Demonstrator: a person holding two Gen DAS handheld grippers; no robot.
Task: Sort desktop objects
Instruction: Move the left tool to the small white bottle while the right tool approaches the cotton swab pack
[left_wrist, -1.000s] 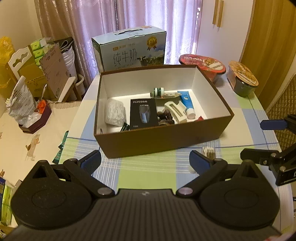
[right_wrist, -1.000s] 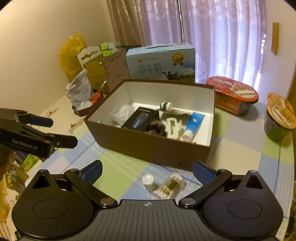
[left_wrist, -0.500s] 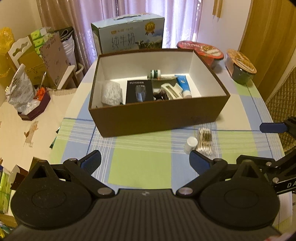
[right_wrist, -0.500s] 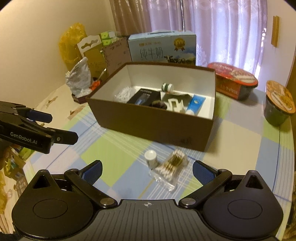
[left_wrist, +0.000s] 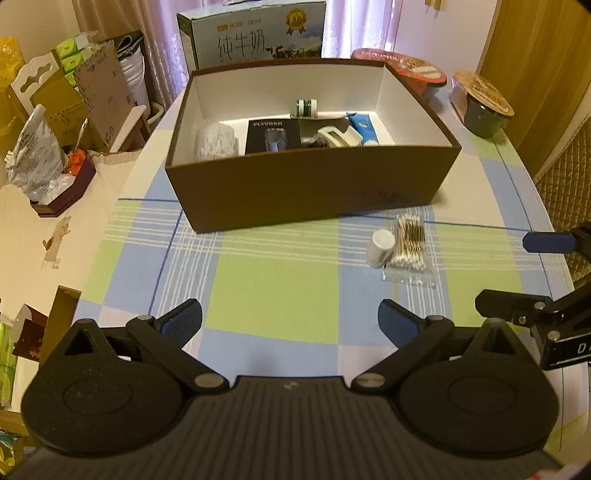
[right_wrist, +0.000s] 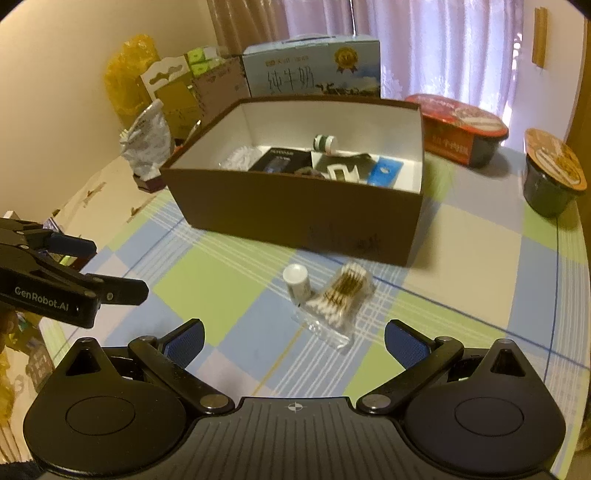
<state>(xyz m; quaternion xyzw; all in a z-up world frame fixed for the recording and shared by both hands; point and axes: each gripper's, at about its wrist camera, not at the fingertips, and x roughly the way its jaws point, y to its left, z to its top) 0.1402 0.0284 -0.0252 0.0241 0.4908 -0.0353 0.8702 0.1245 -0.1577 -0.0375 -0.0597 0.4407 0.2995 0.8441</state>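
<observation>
Left gripper (left_wrist: 290, 319): fingers spread wide, nothing held between them; it is seen hovering above the checked tablecloth (left_wrist: 273, 291). Right gripper (right_wrist: 293, 338): fingers likewise spread wide and empty.

In the left wrist view, the brown box (left_wrist: 310, 184) is located at 12 o'clock from the gripper, open-topped, with a white interior. Inside are noted a white bundle (left_wrist: 214, 142) at the left, a black packet (left_wrist: 272, 136) beside it, a white clip (left_wrist: 338, 136), a blue tube (left_wrist: 364, 127) at the right, and a small green-banded bottle (left_wrist: 306, 108) toward the back wall.

Outside the box, at about 1 o'clock, a small white bottle (left_wrist: 379, 247) is observed standing on the cloth, touching a clear packet of cotton swabs (left_wrist: 408, 243) on its right side. Both lie just in front of the box's near wall.

In the right wrist view, the same bottle and swab packet are found at 12 o'clock, between the fingers' line of sight and the box.

Behind the box a milk carton (left_wrist: 255, 35) is recorded; two lidded bowls (left_wrist: 480, 103) stand at 2 o'clock.
</observation>
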